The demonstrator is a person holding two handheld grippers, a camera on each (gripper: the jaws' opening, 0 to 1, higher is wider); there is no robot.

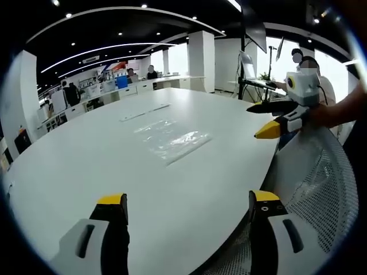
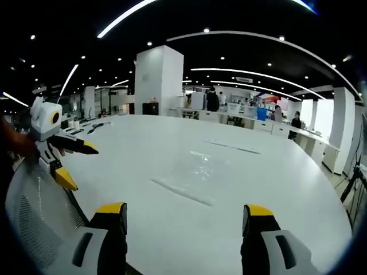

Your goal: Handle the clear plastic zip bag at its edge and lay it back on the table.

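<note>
Clear plastic, faintly glinting, marks the zip bag (image 1: 172, 139) lying flat on a large white table (image 1: 86, 172). In the left gripper view the bag sits near the middle of the tabletop, well ahead of the jaws, its long axis running diagonally from the near-left toward the far-right of that view, one long straight edge facing the camera. In the right gripper view the same bag (image 2: 198, 175) lies ahead and slightly left of centre, its near edge a straight pale line slanting down to the right. Nothing touches it.

Beyond the bag, two thin flat strips (image 1: 144, 112) rest on the table in a line, apart from the bag.

Left gripper (image 1: 189, 200): its two yellow-tipped black jaws stand wide apart at the bottom of its own view, holding nothing, hovering over the near table edge. It also appears at the left of the right gripper view (image 2: 71, 163), jaws spread, above a white mesh chair back (image 2: 34, 212).

Right gripper (image 2: 183, 209): jaws likewise wide apart and empty, above the table's near part. In the left gripper view it shows at the right (image 1: 274, 119), held by a person's hand (image 1: 324, 114), jaws parted, off the table's edge and well apart from the bag.

Behind lies an open office with white pillars, ceiling lights, and people at distant desks.
</note>
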